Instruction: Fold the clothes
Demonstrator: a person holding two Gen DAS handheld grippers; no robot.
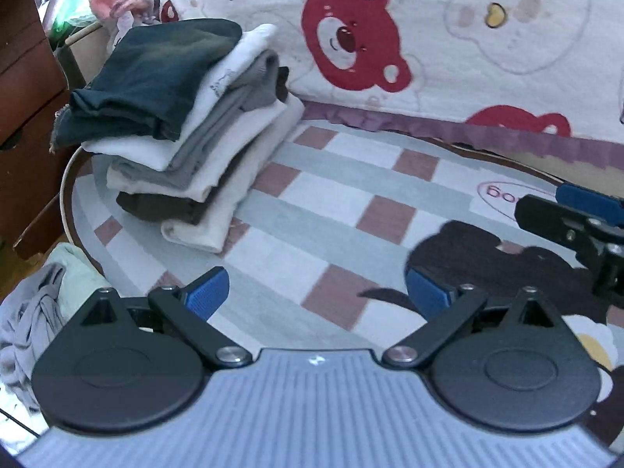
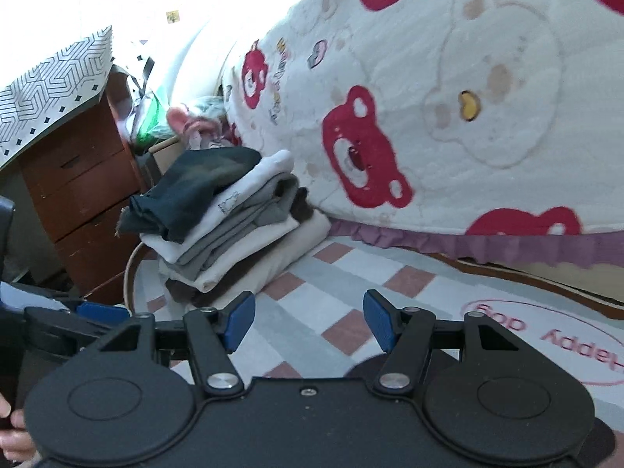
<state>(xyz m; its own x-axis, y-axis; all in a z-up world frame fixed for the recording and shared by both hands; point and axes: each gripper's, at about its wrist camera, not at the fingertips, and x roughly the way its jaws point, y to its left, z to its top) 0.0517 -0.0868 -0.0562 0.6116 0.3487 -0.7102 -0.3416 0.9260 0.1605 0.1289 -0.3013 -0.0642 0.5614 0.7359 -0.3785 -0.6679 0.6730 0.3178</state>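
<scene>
Left wrist view: the left gripper hangs wide apart and empty over a checked mat, the folded stack of clothes sitting at the mat's far left edge beside a bear quilt. The right gripper is also parted, holding nothing.

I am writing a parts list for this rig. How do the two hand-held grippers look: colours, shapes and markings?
The left hand-held gripper has a ribbed blue-grey body with a small white mark, black round plates, black link arms with silver pivots, and blue textured pads. The right hand-held gripper has the same shapes, but its body is plain black with one small screw. No cables or sleeves show.
</scene>
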